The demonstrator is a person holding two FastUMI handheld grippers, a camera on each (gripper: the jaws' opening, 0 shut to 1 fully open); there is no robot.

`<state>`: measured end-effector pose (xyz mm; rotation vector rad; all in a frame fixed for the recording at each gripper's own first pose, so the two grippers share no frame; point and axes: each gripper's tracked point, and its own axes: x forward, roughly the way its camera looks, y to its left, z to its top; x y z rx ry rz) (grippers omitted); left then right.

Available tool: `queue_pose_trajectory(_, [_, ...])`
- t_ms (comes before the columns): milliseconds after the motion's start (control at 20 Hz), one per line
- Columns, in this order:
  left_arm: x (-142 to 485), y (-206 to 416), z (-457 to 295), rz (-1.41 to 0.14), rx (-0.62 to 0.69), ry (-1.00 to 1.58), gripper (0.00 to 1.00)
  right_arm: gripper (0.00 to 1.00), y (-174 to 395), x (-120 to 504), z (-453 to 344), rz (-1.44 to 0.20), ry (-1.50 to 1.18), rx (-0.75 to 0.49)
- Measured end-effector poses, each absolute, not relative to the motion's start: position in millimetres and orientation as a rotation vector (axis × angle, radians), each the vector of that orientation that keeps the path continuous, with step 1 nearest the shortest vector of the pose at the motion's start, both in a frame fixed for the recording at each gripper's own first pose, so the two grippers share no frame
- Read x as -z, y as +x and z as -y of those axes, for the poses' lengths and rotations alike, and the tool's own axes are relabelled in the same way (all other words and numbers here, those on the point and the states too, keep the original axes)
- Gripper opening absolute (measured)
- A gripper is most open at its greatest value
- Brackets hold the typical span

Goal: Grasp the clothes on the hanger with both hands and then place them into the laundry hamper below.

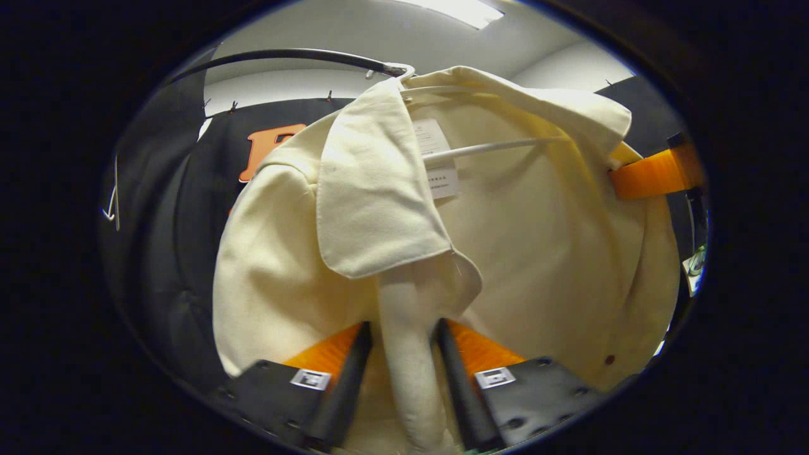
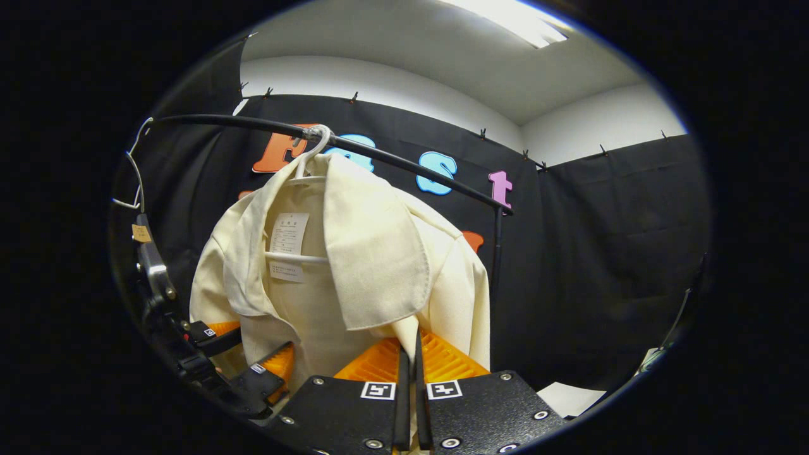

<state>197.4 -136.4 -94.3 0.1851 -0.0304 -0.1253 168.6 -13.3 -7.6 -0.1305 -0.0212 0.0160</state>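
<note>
The left gripper (image 1: 404,354) is squeezing a thick fold of the cream cotton shirt (image 1: 524,253) between both fingers, and the right gripper (image 2: 409,379) is pinching the shirt's front edge, fingers nearly together. The shirt is hanging on a thin white wire hanger (image 2: 303,189). Farther back, the hanger is hooking over a black metal rail (image 2: 404,165).
</note>
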Motion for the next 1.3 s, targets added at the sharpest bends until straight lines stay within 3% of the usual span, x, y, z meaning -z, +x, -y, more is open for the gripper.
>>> queue_pose_trajectory(100, [93.1,196.4,112.7,0.017,0.093,0.187,0.11,0.04,167.8,6.3,14.5,0.025,-0.13,-0.018])
queue_pose_trajectory(150, [88.0,190.7,102.8,0.011,0.076,0.18,0.14,0.04,168.6,5.6,15.6,0.027,-0.128,-0.018])
queue_pose_trajectory(200, [80.5,182.7,89.3,0.025,0.051,0.18,0.09,0.04,168.5,5.1,17.0,0.029,-0.127,-0.016])
queue_pose_trajectory(350, [48.0,157.6,57.4,0.079,-0.015,0.248,0.09,0.04,159.5,-0.3,22.3,0.044,-0.126,-0.011])
queue_pose_trajectory(550, [2.0,135.2,5.3,0.145,-0.185,0.426,0.1,0.04,147.7,-16.2,32.4,0.097,-0.15,0.013])
queue_pose_trajectory(950, [-60.7,151.1,-57.7,0.213,-0.355,0.532,0.1,0.02,129.6,-86.5,83.6,0.255,-0.239,0.119])
queue_pose_trajectory(1300, [-118.4,181.3,-84.5,0.302,-0.397,0.544,0.09,0.02,159.3,-147.1,111.9,0.339,-0.24,0.15])
